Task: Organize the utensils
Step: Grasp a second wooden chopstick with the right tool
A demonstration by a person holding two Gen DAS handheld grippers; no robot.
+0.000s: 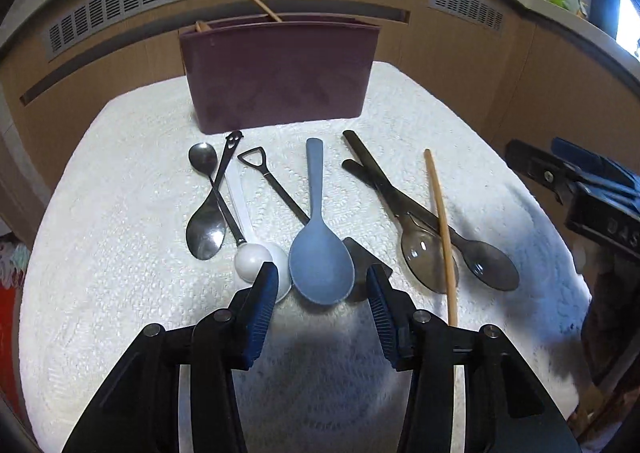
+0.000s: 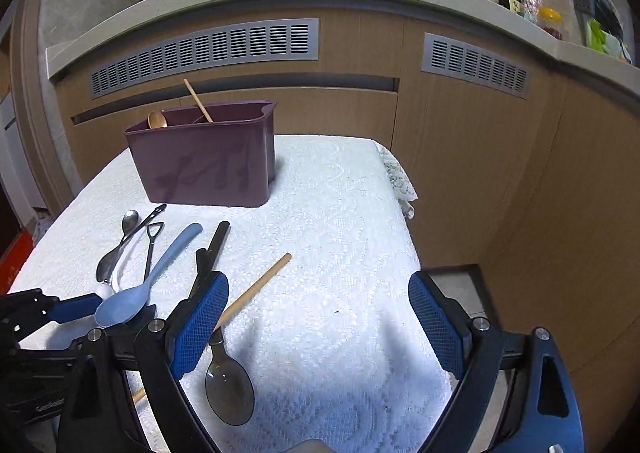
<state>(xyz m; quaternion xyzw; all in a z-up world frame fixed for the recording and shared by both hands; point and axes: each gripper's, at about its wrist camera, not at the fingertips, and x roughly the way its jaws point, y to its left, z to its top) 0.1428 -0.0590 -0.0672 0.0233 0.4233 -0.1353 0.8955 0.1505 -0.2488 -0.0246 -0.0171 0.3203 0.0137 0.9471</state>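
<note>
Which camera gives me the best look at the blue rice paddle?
The left wrist view: the blue rice paddle lies centred and whole, its head just ahead of the open left gripper. In the right wrist view the paddle sits small at the left edge, its head partly hidden behind the grippers.

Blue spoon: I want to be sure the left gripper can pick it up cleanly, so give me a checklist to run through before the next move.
1. Left gripper jaws apart, nothing held: ok.
2. Blue spoon bowl lies between the fingertips: ok.
3. Pads pressing on the spoon: not ok, gaps show on both sides.
4. Neighbours out of the way: not ok, the white spoon sits at the left fingertip and a black utensil lies partly under the bowl.
5. Holder has room: ok, only a wooden spoon and a chopstick show inside.
6. Right gripper open and apart from the blue spoon: ok.
</note>
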